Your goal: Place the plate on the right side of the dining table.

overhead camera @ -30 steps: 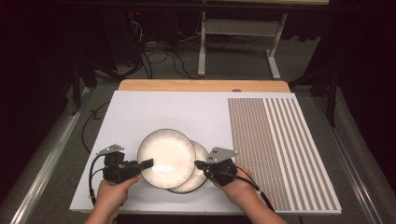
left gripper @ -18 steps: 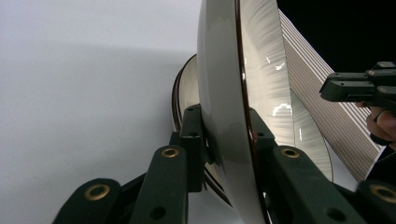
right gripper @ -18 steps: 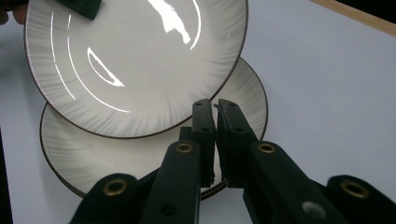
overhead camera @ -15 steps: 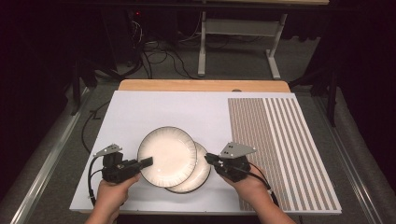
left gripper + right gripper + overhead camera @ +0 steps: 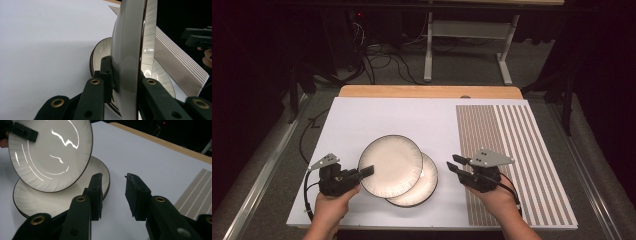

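Note:
Two cream plates with dark rims overlap at the front of the white board (image 5: 377, 120). My left gripper (image 5: 366, 171) is shut on the left rim of the upper plate (image 5: 389, 165), which it holds tilted and which I see edge-on (image 5: 127, 50) between its pads. The lower plate (image 5: 424, 185) lies flat beneath it (image 5: 50, 200). My right gripper (image 5: 452, 162) hovers to the right of the plates, apart from them. Its jaws have just been opening and stand open with nothing between them (image 5: 113, 182).
A brown-and-white striped mat (image 5: 512, 150) covers the right part of the board, under my right hand. A wooden strip (image 5: 427, 91) runs along the far edge. Cables and a metal stand (image 5: 462, 45) are on the floor beyond.
My right gripper has let go of the lower plate's right rim, opened, and moved right and slightly up. My left gripper and the upper plate have stayed put.

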`<state>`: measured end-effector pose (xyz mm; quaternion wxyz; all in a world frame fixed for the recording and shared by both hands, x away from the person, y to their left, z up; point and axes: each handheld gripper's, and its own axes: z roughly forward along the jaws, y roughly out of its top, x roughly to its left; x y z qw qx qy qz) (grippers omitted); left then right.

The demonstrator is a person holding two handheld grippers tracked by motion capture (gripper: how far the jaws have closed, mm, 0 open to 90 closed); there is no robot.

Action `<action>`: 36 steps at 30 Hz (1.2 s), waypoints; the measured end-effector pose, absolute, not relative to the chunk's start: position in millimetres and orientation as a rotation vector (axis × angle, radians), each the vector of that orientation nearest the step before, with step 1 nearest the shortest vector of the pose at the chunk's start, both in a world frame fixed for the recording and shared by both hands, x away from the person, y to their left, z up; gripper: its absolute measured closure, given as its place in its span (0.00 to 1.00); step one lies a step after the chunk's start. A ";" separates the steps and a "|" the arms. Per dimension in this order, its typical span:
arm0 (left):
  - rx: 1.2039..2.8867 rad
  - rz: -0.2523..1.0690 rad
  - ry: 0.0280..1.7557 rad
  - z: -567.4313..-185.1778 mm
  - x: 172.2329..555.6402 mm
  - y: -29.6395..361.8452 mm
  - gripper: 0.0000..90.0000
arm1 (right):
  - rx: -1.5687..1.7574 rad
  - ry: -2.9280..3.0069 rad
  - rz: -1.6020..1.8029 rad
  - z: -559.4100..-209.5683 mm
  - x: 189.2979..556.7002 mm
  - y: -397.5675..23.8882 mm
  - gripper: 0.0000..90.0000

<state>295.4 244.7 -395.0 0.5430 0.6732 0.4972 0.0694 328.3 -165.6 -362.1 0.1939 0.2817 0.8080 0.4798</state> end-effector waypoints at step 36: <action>1.661 0.416 1.008 -384.8 285.4 248.9 0.88 | 0.945 2.076 1.415 -362.3 311.9 -232.2 0.01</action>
